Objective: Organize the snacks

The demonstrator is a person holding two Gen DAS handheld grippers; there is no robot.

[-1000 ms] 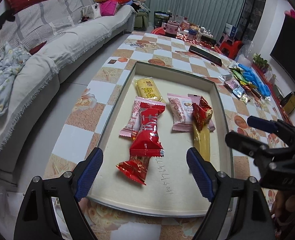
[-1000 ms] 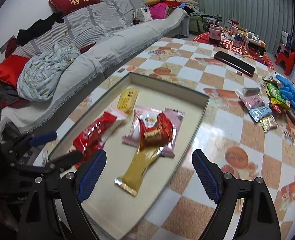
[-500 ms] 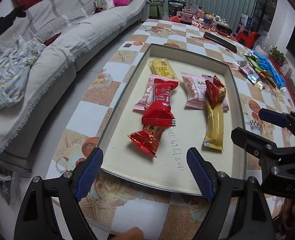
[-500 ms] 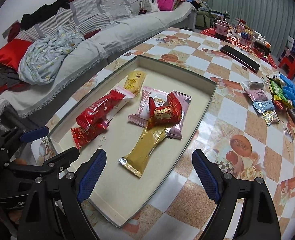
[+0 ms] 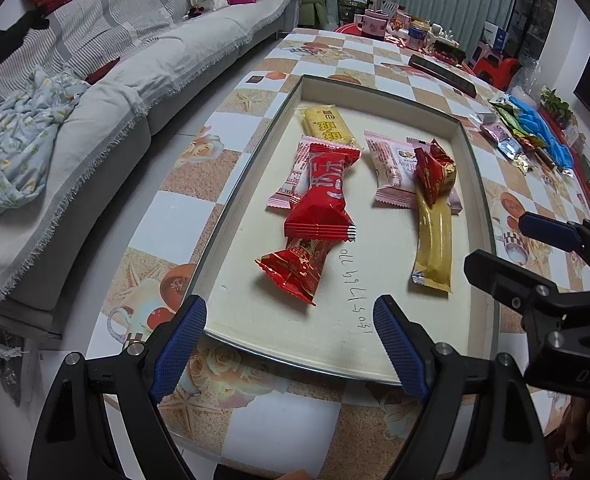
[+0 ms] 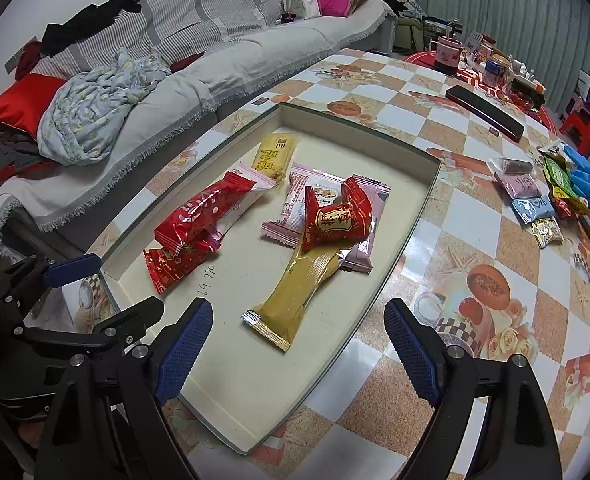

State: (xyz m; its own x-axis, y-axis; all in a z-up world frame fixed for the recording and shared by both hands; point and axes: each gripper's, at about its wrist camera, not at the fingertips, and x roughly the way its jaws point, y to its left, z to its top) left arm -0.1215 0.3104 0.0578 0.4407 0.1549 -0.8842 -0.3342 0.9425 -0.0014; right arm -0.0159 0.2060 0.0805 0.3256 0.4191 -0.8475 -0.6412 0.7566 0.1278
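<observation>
Hovering wide and empty over the tray's [image 5: 479, 184] near edge, left gripper [image 5: 291, 344] and right gripper [image 6: 295, 344] likely next fetch the loose snacks [image 6: 535, 208] from the bench's [image 6: 475, 312] far right edge.

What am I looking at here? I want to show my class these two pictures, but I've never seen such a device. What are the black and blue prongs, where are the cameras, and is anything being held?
There is no robot. A person holds a pair of tongs in each hand, and each carries a wide-angle camera looking forward along its two blue-padded fingers. One picture comes from the left tongs, the other from the right tongs; each view also catches the other pair at its edge. Both are open and hold nothing. Below them a shallow beige tray sits on a table with a checkered cloth. In the tray lie wrapped snacks: a yellow packet, red wrappers, pink packets and a long gold packet. More small snack packets lie outside the tray, on the table to its right. A sofa stands alongside.
</observation>
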